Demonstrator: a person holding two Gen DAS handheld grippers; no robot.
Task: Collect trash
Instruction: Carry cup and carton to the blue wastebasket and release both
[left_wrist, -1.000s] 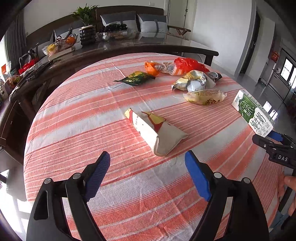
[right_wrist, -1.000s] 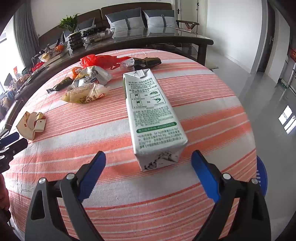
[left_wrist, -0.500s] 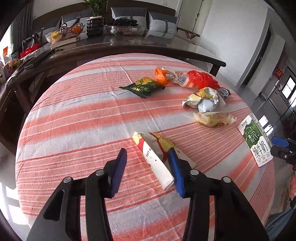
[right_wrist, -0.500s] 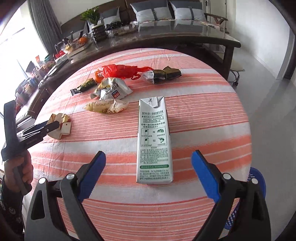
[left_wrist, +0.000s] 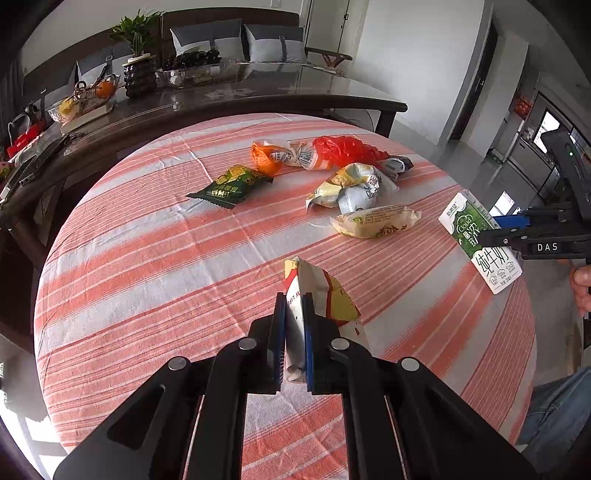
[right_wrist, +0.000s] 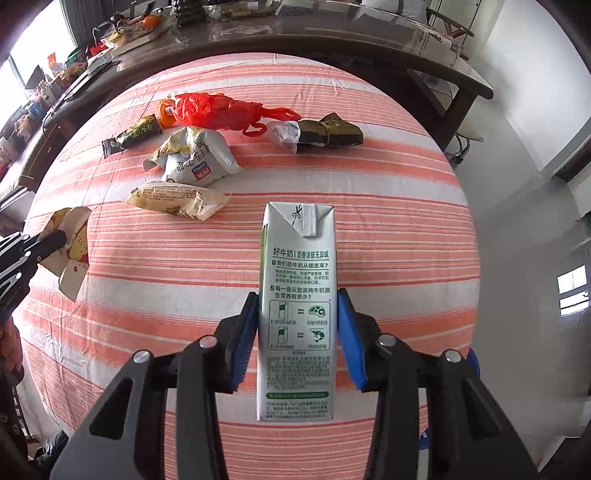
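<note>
Pinching a flattened paper carton (left_wrist: 317, 295), your left gripper (left_wrist: 294, 332) has its blue pads squeezed nearly together on the carton's white edge, and the carton stands up off the striped cloth (left_wrist: 147, 258) near the table's front. In the right wrist view that carton (right_wrist: 72, 254) hangs in the left tongs at the far left edge. Your right gripper (right_wrist: 298, 328) is closed to the width of the milk box (right_wrist: 297, 314), one pad pressed on each side of its lower half, the box's folded top pointing away from you; in the left wrist view the box (left_wrist: 480, 242) appears raised above the table's right rim. Behind both, loose on the cloth, lie a pale yellow wrapper (right_wrist: 177, 199), a crumpled grey-and-yellow bag (right_wrist: 192, 158) just behind it, a green packet (left_wrist: 231, 186) off to the left, an orange wrapper (left_wrist: 266, 160) touching a red plastic bag (right_wrist: 221, 110), and a dark leaf-wrapped bundle (right_wrist: 328, 131) to the right. A long dark table (left_wrist: 240, 96) with a plant (left_wrist: 136, 33) stands behind.
</note>
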